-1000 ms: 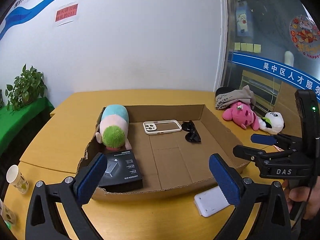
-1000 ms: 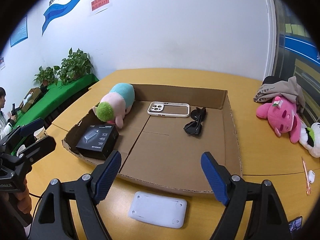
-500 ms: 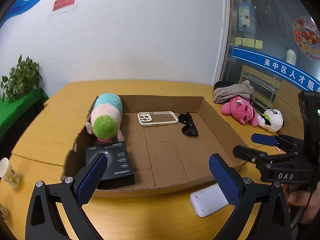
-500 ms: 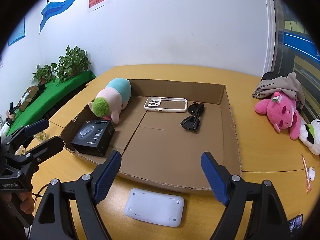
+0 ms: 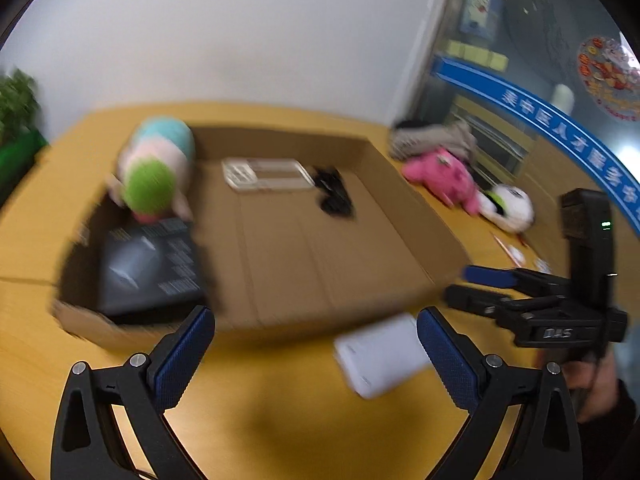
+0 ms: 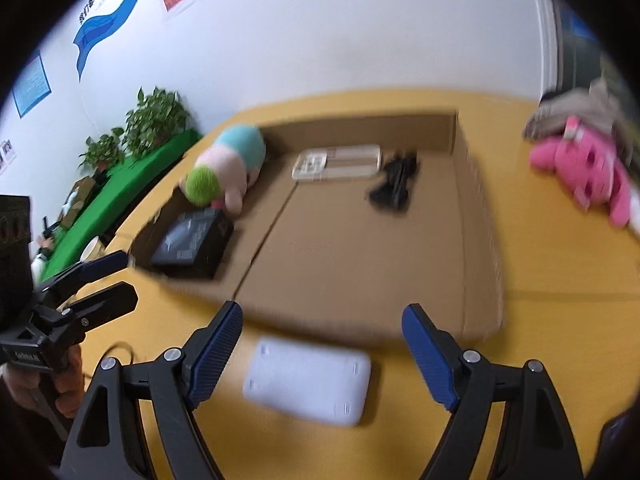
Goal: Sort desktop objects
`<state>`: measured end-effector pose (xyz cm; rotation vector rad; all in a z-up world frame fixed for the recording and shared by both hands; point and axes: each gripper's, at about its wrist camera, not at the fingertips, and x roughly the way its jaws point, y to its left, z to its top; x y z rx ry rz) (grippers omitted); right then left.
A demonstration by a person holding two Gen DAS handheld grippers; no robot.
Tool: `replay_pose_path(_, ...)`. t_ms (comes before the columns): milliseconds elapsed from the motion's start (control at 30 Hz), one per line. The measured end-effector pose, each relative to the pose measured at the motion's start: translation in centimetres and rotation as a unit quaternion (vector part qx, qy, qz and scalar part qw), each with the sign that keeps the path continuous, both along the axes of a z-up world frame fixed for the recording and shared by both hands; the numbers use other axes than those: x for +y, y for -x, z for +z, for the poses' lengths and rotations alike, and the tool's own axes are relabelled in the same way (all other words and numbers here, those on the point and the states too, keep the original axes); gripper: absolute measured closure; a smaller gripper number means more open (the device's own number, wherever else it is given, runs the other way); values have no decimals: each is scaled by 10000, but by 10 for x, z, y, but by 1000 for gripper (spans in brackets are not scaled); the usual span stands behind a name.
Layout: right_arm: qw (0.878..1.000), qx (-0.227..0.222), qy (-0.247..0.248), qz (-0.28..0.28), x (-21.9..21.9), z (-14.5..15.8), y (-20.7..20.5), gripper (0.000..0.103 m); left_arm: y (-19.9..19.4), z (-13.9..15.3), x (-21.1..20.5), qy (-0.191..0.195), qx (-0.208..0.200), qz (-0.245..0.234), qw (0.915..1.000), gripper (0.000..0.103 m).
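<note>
Yellow table (image 6: 560,264) | white rounded flat device (image 6: 306,386), blurred, beside cardboard tray (image 6: 480,240) | both fingers wide, empty

Cardboard, plush and plastic, all a bit blurred.
Ahead of the right gripper (image 6: 322,354), a smooth matt white plastic slab (image 6: 308,386) on the satiny yellow wood-look table (image 6: 560,320); beyond, the matt brown corrugated cardboard tray (image 6: 360,252), a fuzzy plush toy (image 6: 228,168), a black printed box (image 6: 192,242).
</note>
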<state>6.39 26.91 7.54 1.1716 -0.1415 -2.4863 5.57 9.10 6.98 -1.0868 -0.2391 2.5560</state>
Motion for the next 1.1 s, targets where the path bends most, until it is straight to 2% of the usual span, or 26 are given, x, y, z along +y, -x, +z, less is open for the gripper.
replay_pose_path(67,9993,-283,75,231,0,-21,-6,21,2,-15,7,-98,-299,-241,9992,4)
replay_pose_path(200,9954,-699,41,652,-13,-56,-13,21,16,-50,18,-542,-1034,-584,9914,13)
replay_pose_path(300,9938,-687,-345,804,-24,-72,-17,18,27,-71,25,-712,-1382,-693,9854,22)
replay_pose_path(400,9932,-733,-374,828,-25,-79,-15,18,33,-87,35,-775,-1688,-750,9797,33)
replay_pose_path(500,9929,-731,-325,878,-26,-82,-16,18,34,-93,42,-897,-1701,-854,9776,45)
replay_pose_path(600,9925,-649,-343,979,-30,-82,-22,18,33,-92,44,-773,-1632,-785,9804,52)
replay_pose_path(633,9924,-658,-339,982,-30,-82,-24,18,32,-93,42,-725,-1634,-760,9809,57)
replay_pose_path(733,9897,-862,-166,1131,-36,-81,-31,18,30,-93,26,-744,-1702,-663,9804,58)
replay_pose_path(800,9828,-1053,12,1514,-47,-80,-46,18,27,-94,11,-745,-1704,-613,9806,59)
replay_pose_path(867,9704,-1223,167,2074,-63,-80,-66,18,22,-93,-6,-790,-1717,-590,9802,69)
replay_pose_path(900,9639,-1215,179,2361,-71,-78,-76,18,18,-92,-15,-817,-1746,-567,9796,70)
replay_pose_path(933,9595,-1131,128,2579,-77,-74,-85,18,15,-91,-24,-808,-1763,-503,9797,70)
replay_pose_path(1000,9599,-923,0,2647,-79,-67,-90,18,8,-88,-38,-859,-1771,-391,9797,62)
replay_pose_path(1067,9669,-771,-15,2433,-71,-60,-81,18,1,-85,-45,-953,-1773,-342,9789,34)
replay_pose_path(1100,9699,-738,0,2319,-67,-58,-75,18,-3,-84,-46,-967,-1766,-337,9789,29)
